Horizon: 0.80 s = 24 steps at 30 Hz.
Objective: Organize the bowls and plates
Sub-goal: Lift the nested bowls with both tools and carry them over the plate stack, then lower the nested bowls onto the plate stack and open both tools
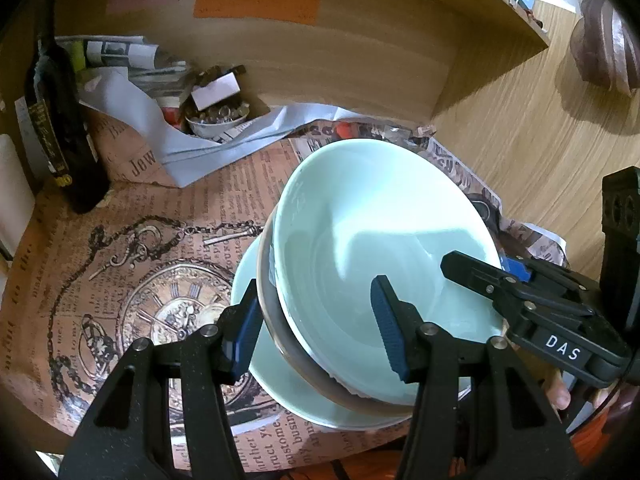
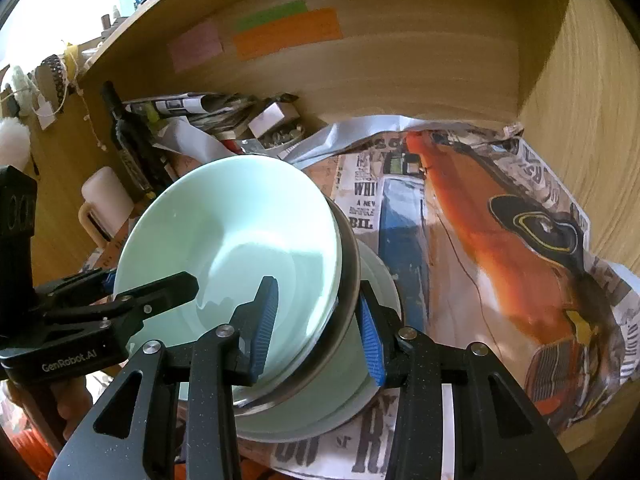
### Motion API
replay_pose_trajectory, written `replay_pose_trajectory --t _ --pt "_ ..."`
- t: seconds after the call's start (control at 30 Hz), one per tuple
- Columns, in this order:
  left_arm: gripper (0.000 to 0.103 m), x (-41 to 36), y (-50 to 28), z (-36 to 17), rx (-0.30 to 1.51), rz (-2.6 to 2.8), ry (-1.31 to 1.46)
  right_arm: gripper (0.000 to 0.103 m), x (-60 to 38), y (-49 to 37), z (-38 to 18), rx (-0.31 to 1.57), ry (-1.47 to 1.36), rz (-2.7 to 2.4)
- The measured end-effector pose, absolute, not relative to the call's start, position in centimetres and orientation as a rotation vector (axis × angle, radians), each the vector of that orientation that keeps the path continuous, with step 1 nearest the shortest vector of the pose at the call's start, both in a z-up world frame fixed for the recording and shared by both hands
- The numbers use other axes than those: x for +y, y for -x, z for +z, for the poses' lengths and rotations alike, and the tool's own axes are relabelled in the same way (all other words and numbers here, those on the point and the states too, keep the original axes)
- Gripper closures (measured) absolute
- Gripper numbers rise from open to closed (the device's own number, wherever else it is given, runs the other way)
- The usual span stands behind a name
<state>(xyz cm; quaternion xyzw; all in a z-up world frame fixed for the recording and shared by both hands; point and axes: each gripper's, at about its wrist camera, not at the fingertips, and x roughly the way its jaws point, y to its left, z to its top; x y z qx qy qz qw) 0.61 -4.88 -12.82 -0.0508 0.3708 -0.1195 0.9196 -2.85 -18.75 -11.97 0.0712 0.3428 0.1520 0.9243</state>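
Note:
A pale green bowl (image 1: pixel 372 236) (image 2: pixel 236 232) nests in a steel bowl (image 1: pixel 276 332) (image 2: pixel 346 272), and both stand tilted over a pale green plate (image 1: pixel 280 384) (image 2: pixel 380 280) on the newspaper-lined shelf. My left gripper (image 1: pixel 316 328) straddles the left rims of the two bowls, one pad inside the green bowl and one outside the steel bowl. My right gripper (image 2: pixel 320 328) straddles the opposite rims in the same way. Whether the pads press the rims is not clear. Each gripper shows in the other's view, the right one (image 1: pixel 472 268) and the left one (image 2: pixel 176 284).
The wooden shelf wall (image 1: pixel 320 60) (image 2: pixel 400 68) stands behind. A dark bottle (image 1: pixel 60 132) (image 2: pixel 132 140), folded papers and a small bowl of clutter (image 1: pixel 216 120) sit at the back left. A white mug (image 2: pixel 104 204) stands left. Printed paper (image 2: pixel 500 240) covers the shelf at right.

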Motion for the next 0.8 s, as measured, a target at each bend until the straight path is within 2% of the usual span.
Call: replay_pose_trajectory --t 0.8 --pt "0.049 -4.8 -1.2 -14.1 0.757 -0.266 0.084 0.065 -19.2 1.5 -13.6 0.728 -0.169 0.325"
